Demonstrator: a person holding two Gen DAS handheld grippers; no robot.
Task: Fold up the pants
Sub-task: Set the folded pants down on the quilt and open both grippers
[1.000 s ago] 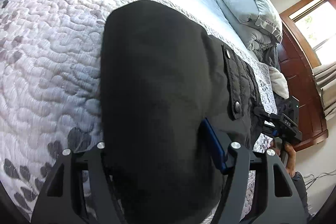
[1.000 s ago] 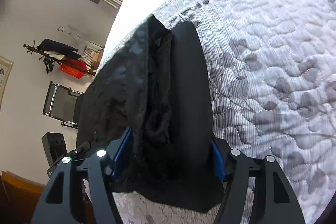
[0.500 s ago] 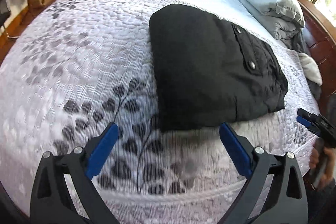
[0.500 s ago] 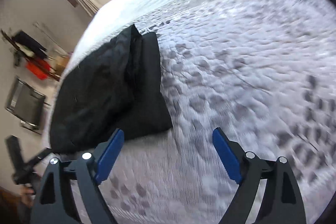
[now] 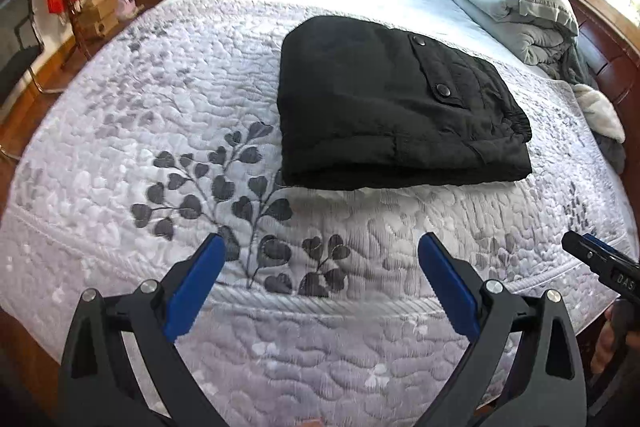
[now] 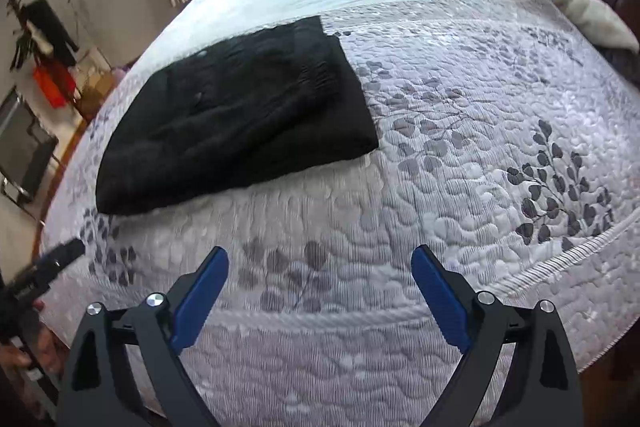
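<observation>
black pants [image 5: 392,107] sit folded into a compact stack on the quilted bedspread [image 5: 160,99], centre-right of the left wrist view, upper left of the right wrist view. left gripper [image 5: 320,263] spread wide, nothing in it. right gripper [image 6: 320,267] jaws opening, nothing between them. both are clear of the fabric, over the near bed edge. i judge the fold done; at most a tidy of the near hem is left.

Left gripper [image 5: 320,263]: jaws spread wide, nothing between the blue pads [image 5: 194,287] — angled down over the near edge of the bed.
Right gripper [image 6: 320,267]: jaws opening, nothing between them — also tilted down at the near edge.
Hands: fingers on each handle, at the frames' outer edges.
</observation>
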